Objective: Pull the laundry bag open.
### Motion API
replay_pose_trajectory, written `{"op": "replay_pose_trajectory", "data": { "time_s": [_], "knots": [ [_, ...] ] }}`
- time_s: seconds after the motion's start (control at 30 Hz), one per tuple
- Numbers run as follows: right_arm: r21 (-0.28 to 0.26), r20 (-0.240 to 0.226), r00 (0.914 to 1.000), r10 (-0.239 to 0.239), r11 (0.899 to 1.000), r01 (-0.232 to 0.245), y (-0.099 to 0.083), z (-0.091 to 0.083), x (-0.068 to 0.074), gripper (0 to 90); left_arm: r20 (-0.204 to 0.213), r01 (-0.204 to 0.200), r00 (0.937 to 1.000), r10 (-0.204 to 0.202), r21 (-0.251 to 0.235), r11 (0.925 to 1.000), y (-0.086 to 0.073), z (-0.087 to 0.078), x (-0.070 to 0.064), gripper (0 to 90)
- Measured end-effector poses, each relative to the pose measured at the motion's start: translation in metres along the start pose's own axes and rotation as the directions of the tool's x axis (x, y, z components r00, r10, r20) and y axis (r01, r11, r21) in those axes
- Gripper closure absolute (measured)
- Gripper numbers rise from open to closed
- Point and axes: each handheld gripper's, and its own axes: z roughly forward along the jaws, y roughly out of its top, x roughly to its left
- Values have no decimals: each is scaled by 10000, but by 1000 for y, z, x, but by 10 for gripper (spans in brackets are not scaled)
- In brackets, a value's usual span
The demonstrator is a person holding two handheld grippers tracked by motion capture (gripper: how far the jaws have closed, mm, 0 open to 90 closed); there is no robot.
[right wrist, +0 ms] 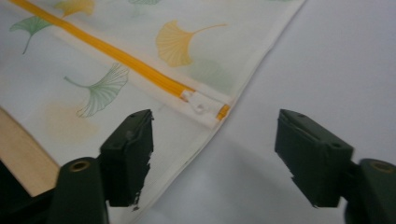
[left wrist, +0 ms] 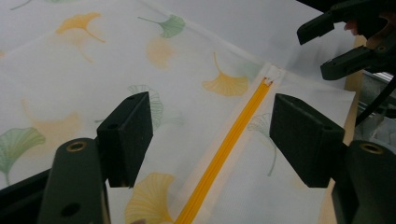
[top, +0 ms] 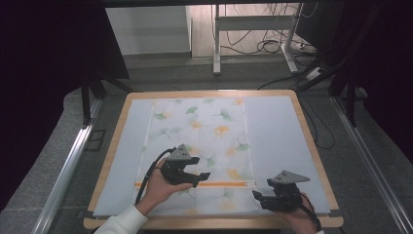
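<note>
Orange zipper (top: 195, 184) runs across leaf-print fabric cover (top: 199, 146) flat on table (top: 311, 146). Left gripper (top: 202, 178) hovers above zipper, right gripper (top: 257, 197) near pull (right wrist: 201, 105); both wide open, empty. Risk: jaws pinch thin fabric, bunching it.

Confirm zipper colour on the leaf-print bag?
Orange-yellow zipper, white pull; clearest in the left gripper view.

Left gripper (top: 200, 179) and right gripper (top: 260, 197) were both black, each topped with a grey three-cornered plate and trailing a black cable. In the gripper views each showed two blocky matte-black jaws on black arms with brass-coloured pivot eyelets; the right gripper's inner pad edges looked chipped. A white sleeve (top: 120, 222) covered the left forearm.
</note>
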Motion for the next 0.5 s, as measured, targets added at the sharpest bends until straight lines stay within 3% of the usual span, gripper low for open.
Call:
{"op": "replay_pose_trajectory", "data": {
  "time_s": [0.07, 0.1, 0.13, 0.2, 0.23, 0.27, 0.5],
  "knots": [
    [53, -183, 9997, -148, 9999, 149, -2, -1, 2, 376, 81, -16, 10000, 16, 34, 10000, 1, 1, -1, 305],
    [53, -183, 9997, -148, 9999, 149, -2, -1, 2, 433, 101, -72, 9999, 71, 77, 9999, 2, 3, -2, 305],
    [105, -381, 9989, -266, 9996, 270, -3, -2, 5, 545, 156, -177, 9997, 174, 217, 9996, 3, 6, -4, 302],
    [138, -547, 9980, -322, 9994, 330, -3, -2, 7, 626, 159, -271, 9995, 266, 282, 9992, 4, 10, -6, 299],
    [138, -547, 9980, -322, 9994, 330, -3, -2, 7, 626, 159, -271, 9995, 266, 282, 9992, 4, 10, -6, 299],
    [195, -711, 9967, -383, 9990, 398, -3, -2, 8, 707, 112, -342, 9994, 338, 376, 9987, 5, 13, -8, 298],
    [392, -1252, 9902, -625, 9969, 679, -3, 4, 12, 869, 218, -455, 9988, 444, 522, 9976, 11, 22, -13, 309]
  ]
}}
